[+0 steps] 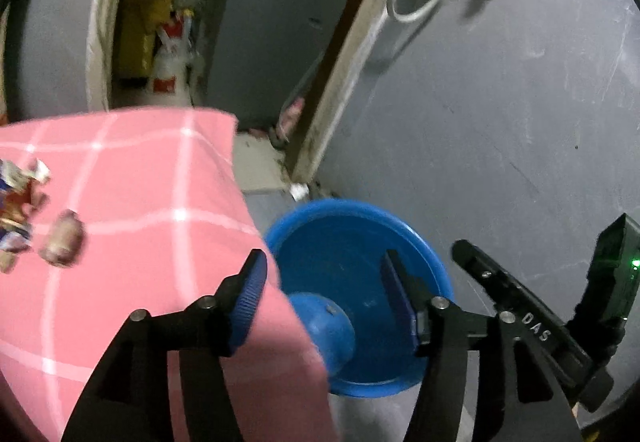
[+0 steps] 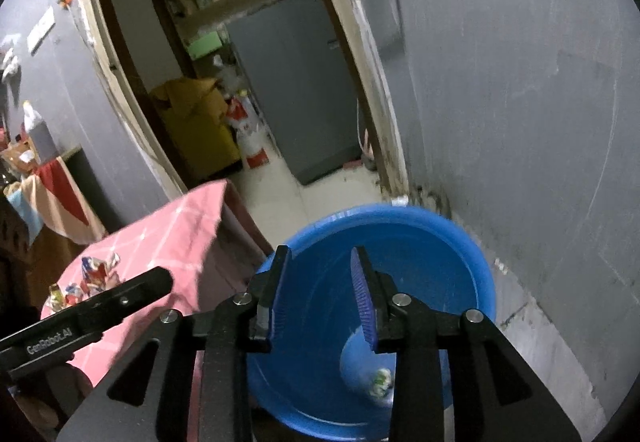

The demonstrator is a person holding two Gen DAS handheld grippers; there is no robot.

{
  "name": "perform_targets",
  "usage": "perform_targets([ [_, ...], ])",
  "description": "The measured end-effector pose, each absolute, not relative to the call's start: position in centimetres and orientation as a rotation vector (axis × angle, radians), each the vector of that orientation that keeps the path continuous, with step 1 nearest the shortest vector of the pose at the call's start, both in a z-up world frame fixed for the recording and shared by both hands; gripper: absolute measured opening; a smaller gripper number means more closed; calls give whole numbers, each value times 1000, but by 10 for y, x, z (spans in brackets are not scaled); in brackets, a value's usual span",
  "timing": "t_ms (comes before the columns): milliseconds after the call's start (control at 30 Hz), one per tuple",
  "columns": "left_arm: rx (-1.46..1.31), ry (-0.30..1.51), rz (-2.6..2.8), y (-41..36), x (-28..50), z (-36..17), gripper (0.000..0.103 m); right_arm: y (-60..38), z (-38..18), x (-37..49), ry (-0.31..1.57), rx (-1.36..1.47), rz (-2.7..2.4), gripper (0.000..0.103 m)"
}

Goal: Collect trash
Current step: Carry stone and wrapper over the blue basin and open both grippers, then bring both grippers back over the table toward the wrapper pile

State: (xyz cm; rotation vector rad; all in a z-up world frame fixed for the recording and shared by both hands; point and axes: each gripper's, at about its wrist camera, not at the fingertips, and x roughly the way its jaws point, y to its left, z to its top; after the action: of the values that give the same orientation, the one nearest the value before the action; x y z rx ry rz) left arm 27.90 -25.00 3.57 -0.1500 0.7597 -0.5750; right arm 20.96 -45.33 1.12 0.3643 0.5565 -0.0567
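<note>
Two grippers hang over a blue basin (image 2: 472,254) on the floor beside a pink checked tabletop (image 1: 132,202); left gripper (image 1: 324,298) and right gripper (image 2: 320,294) jaws spread, empty. Wrappers (image 1: 16,202) lie on the cloth; grey walls, open doorway.

- The left gripper (image 1: 324,298) pointed forward and downward, its jaws standing apart with nothing pressed between the blue pads.
- The right gripper (image 2: 320,294) pointed downward too, jaws parted by a narrower gap, nothing gripped.
- Each gripper showed at the edge of the other's view, side by side.
</note>
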Motion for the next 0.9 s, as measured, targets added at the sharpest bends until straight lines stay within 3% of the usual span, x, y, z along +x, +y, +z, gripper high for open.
perform_targets([
  [133, -137, 670, -517, -227, 267, 54, 70, -441, 29, 199, 461, 338, -44, 55],
  [233, -139, 577, -463, -203, 254, 67, 79, -427, 42, 191, 393, 297, -29, 61],
  [333, -132, 500, -413, -186, 242, 77, 83, -411, 54, 179, 302, 262, -8, 80],
  [467, -114, 394, -359, -156, 221, 88, 85, -388, 67, 165, 183, 225, 37, 93],
  [533, -98, 349, -324, -142, 209, 91, 101, -377, 71, 160, 133, 222, 61, 102],
  [900, -133, 203, -191, -69, 168, 90, 101, -308, 80, 145, -30, 141, 206, 103],
])
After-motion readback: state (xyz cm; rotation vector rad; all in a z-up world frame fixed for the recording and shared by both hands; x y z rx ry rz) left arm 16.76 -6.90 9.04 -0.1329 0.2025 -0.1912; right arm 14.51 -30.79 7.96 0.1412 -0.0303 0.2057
